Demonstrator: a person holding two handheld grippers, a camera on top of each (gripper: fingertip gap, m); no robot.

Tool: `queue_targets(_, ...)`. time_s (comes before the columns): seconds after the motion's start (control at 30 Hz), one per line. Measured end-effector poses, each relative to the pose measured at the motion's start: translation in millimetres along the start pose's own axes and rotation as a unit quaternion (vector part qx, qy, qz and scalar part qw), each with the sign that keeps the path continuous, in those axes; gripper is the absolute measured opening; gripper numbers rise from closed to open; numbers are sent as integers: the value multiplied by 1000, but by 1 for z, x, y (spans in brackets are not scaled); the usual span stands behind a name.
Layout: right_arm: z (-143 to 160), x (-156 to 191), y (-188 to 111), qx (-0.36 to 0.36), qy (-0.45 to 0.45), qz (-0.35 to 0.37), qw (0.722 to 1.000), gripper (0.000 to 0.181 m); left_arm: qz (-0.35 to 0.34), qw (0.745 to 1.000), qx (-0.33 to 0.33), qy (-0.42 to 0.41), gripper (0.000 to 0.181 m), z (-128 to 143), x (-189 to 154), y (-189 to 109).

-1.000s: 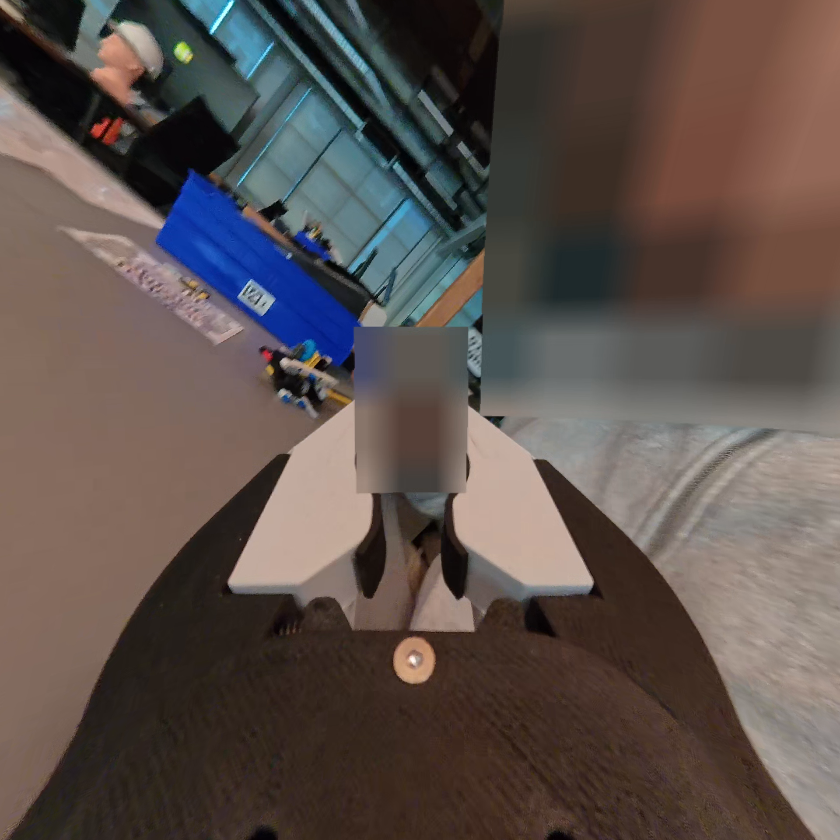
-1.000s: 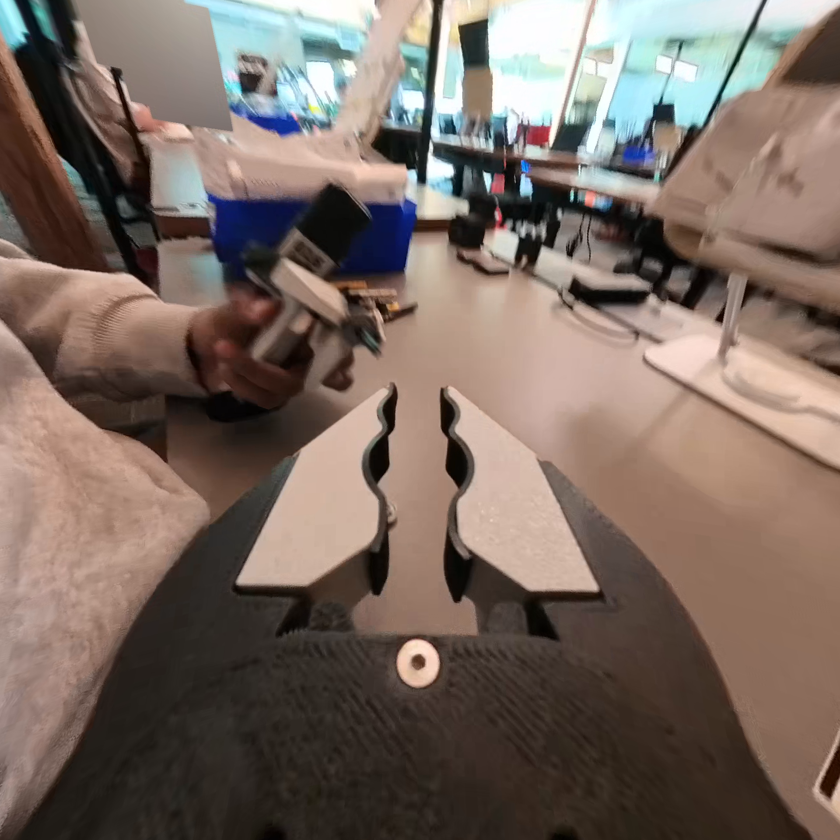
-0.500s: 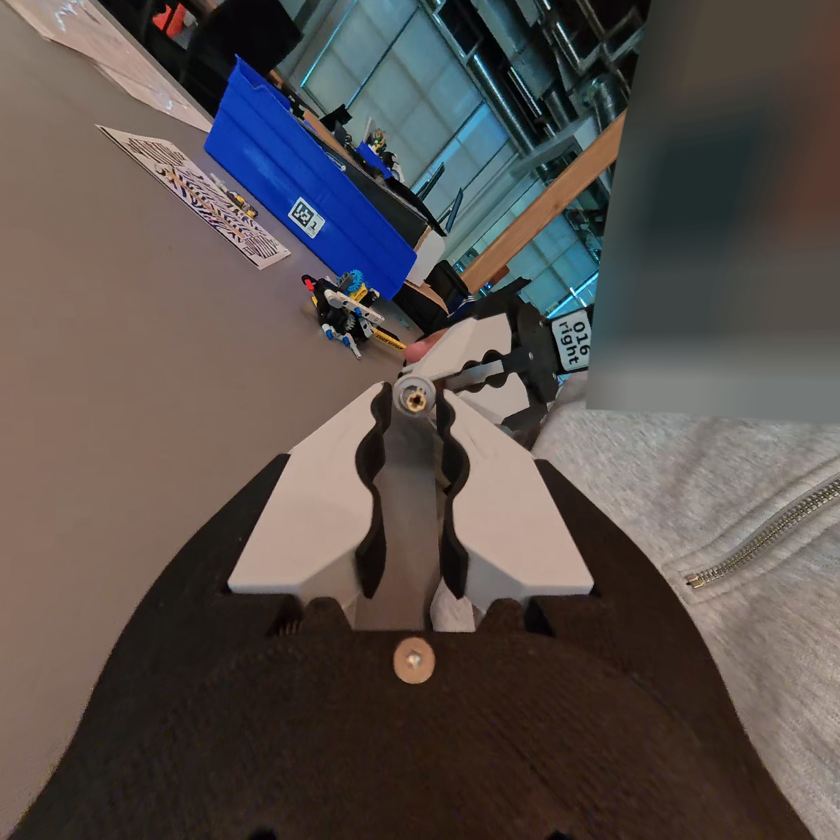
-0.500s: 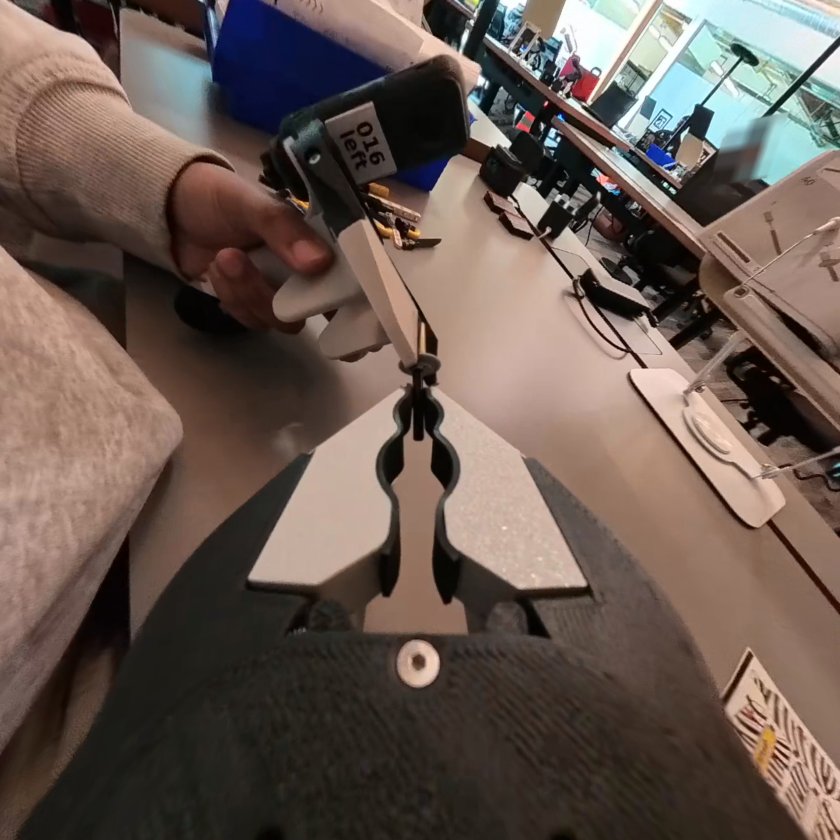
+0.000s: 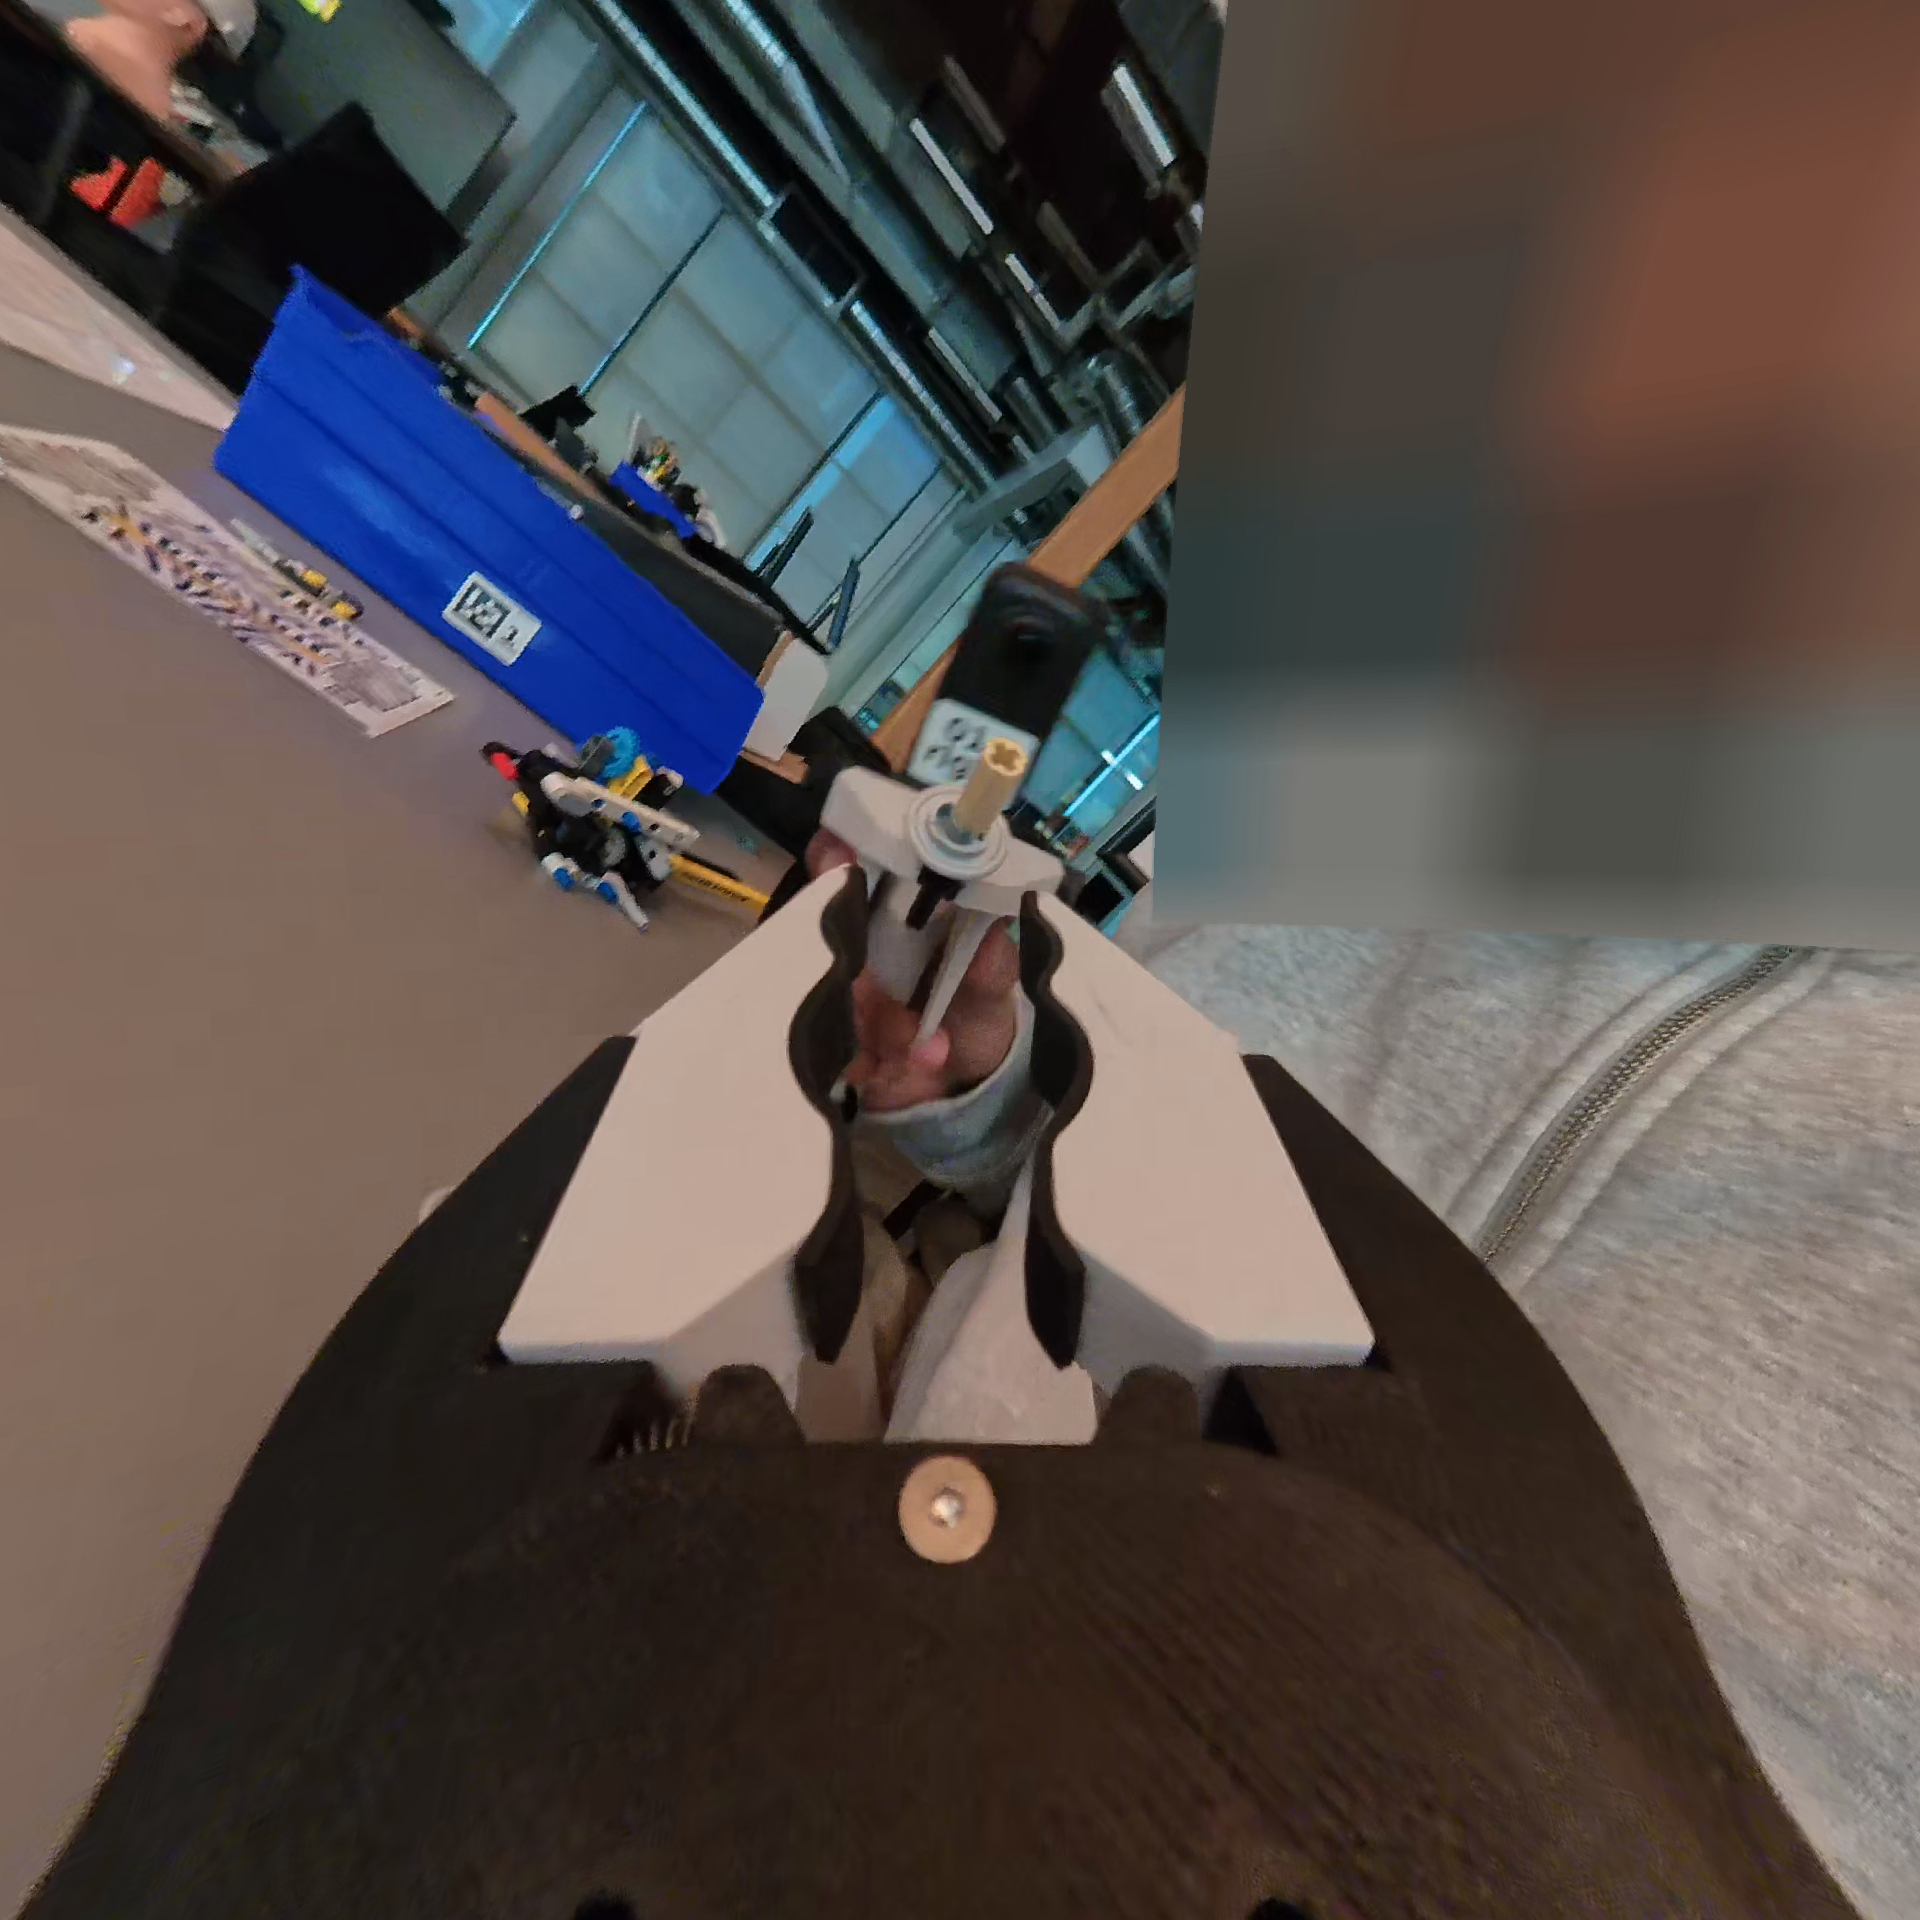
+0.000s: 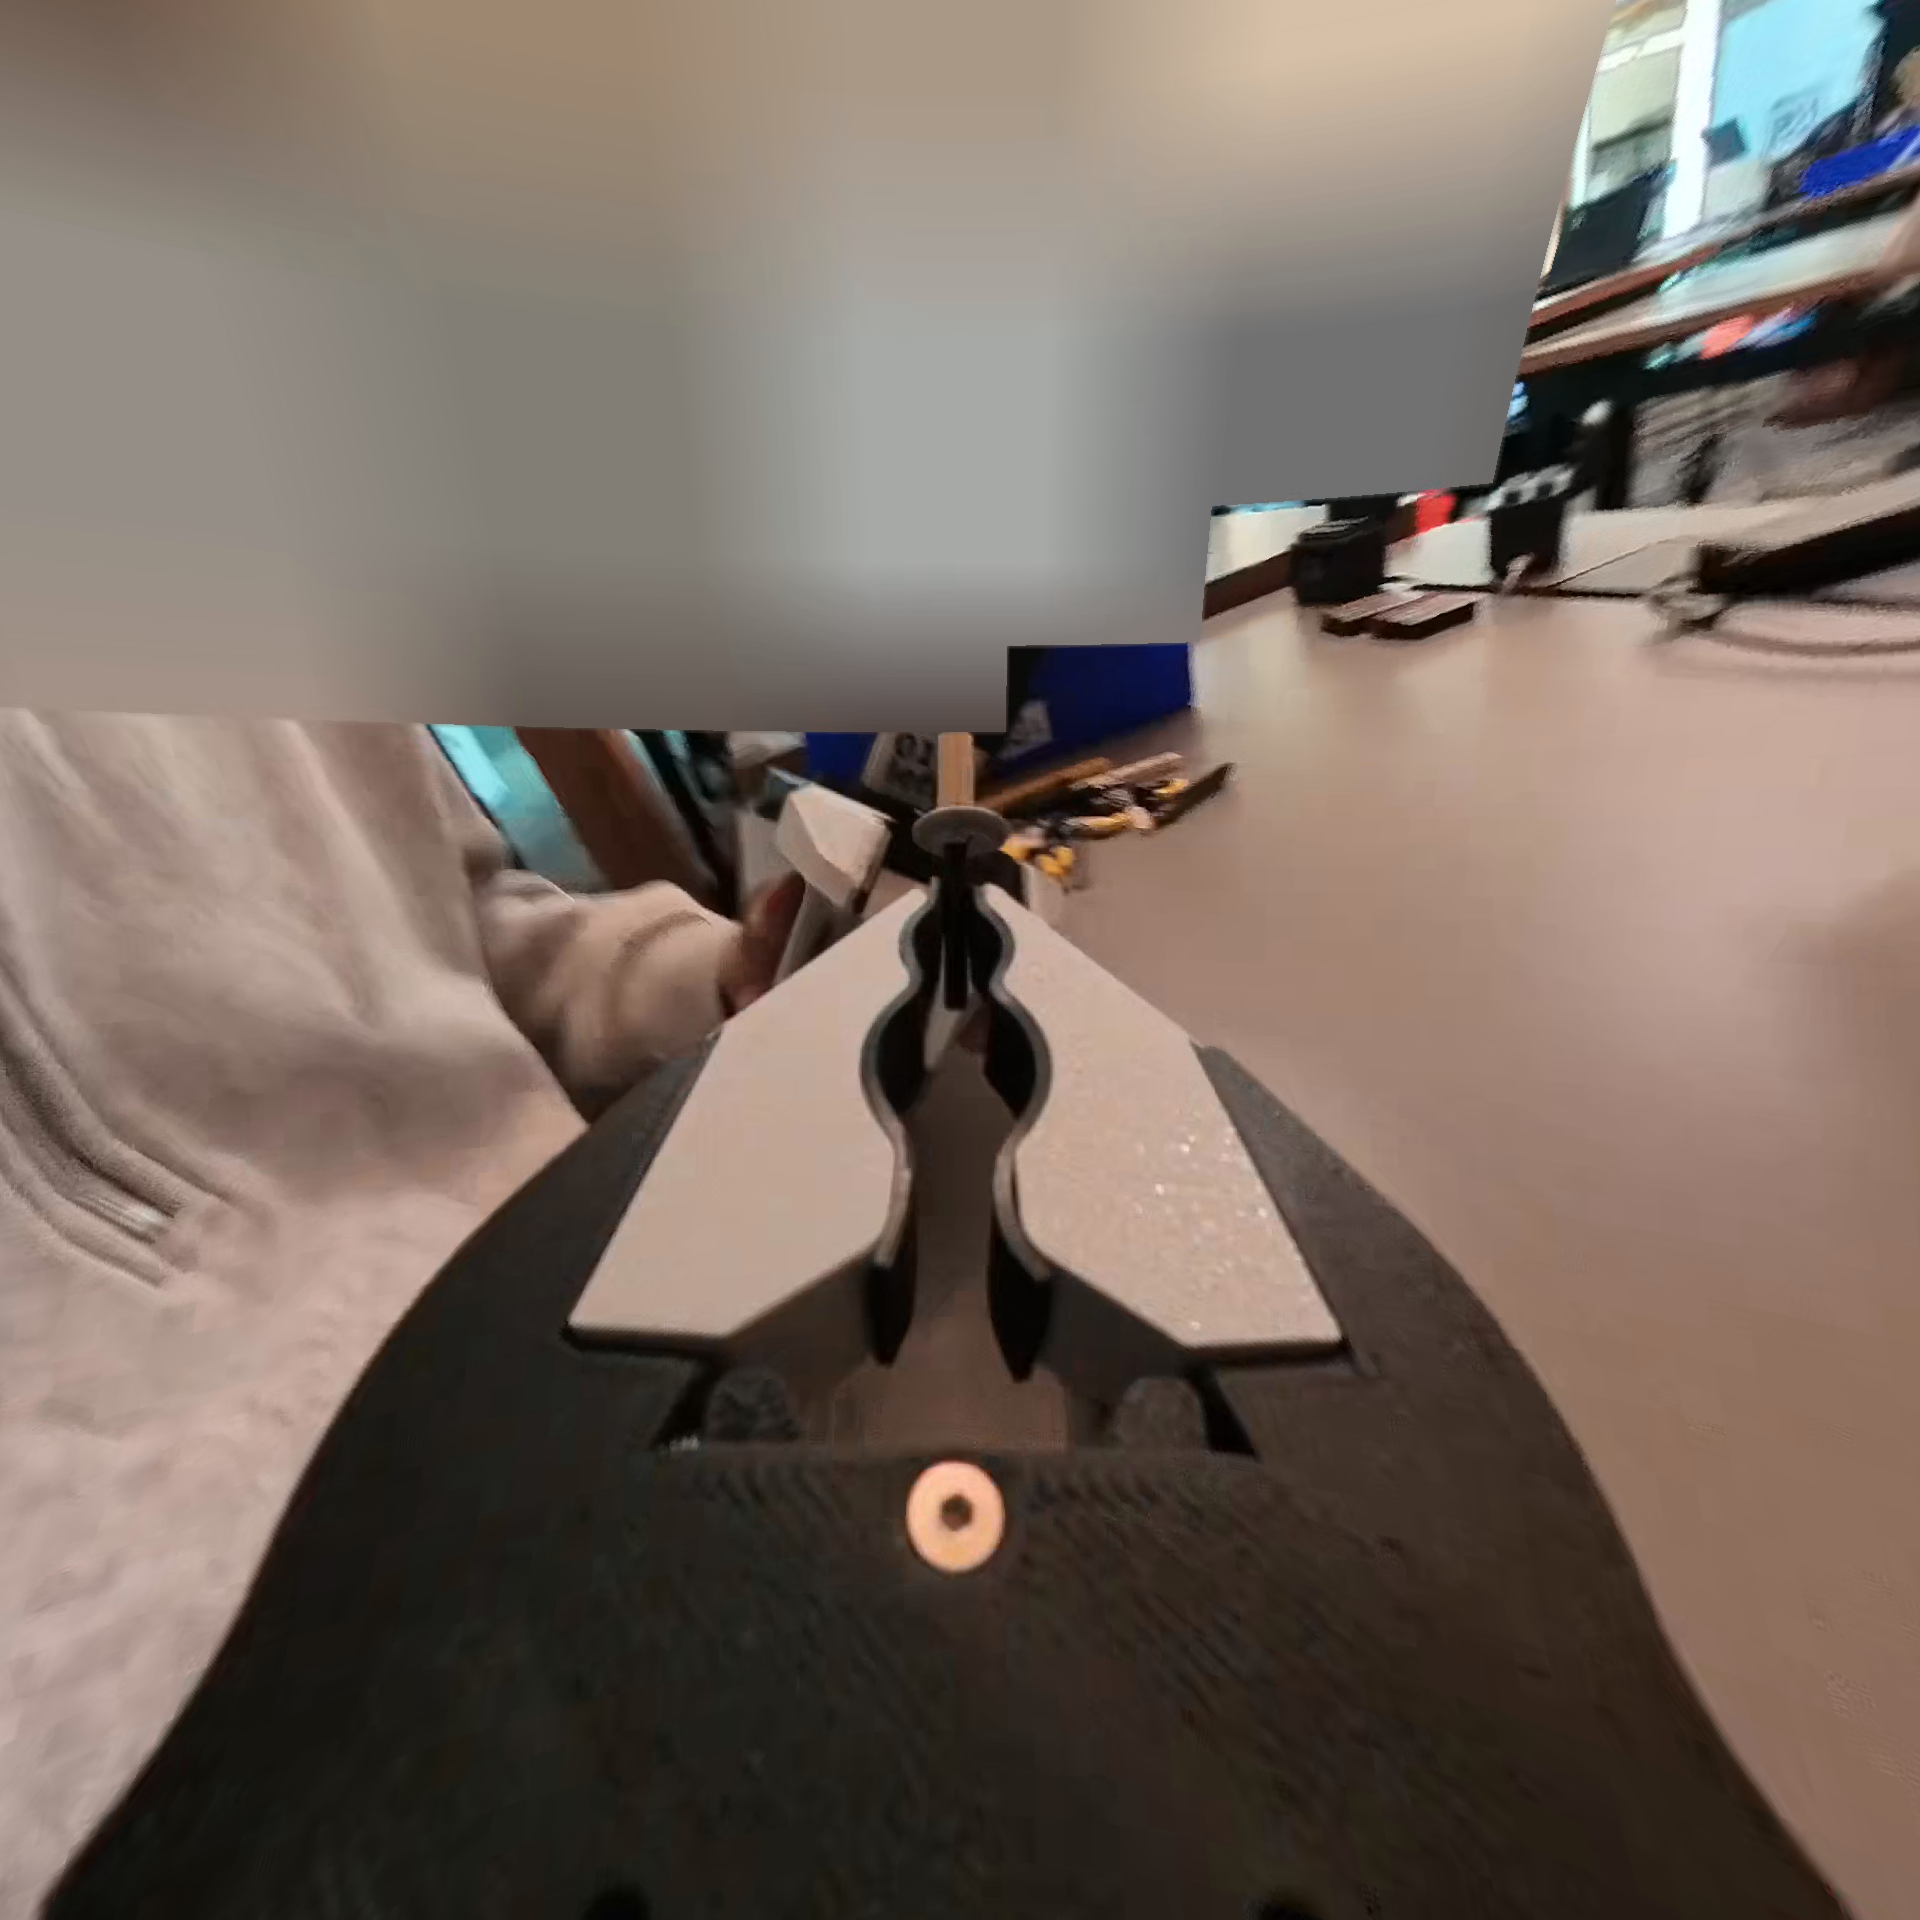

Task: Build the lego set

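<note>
A small lego piece, a grey disc (image 5: 961,842) with a tan axle (image 5: 992,784) on top and a black pin below, is held in the air. My right gripper (image 6: 954,902) is shut on the black pin (image 6: 951,945), with the disc (image 6: 958,828) just above its tips. My left gripper (image 5: 940,902) is open and empty, its tips just short of the piece, facing the right gripper's fingers (image 5: 868,816). One left finger (image 6: 831,844) shows in the right wrist view. A partly built lego model (image 5: 597,831) lies on the grey table (image 5: 260,987).
A blue bin (image 5: 468,561) stands behind the model, with a printed instruction sheet (image 5: 239,592) to its left. Loose yellow and black lego parts (image 6: 1101,810) lie near the bin. The person's grey sweatshirt (image 5: 1610,1299) is close on the right. The grippers are tip to tip, or close to it.
My left gripper has opened and let go of the grey disc piece. My right gripper stays shut on its black pin and now holds it alone.
</note>
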State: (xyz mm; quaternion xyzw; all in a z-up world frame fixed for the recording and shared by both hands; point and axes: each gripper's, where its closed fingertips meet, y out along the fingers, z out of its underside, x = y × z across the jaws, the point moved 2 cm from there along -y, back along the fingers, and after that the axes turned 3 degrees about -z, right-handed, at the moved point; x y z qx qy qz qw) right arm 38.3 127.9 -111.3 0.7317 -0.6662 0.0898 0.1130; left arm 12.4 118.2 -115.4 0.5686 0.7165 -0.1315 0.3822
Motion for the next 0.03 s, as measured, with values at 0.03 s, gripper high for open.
queue_targets(0.03, -1, 1, 2, -16, 41, -18, 999, 1, 8, 1000, -7, 2, 22, -1, -4, 1)
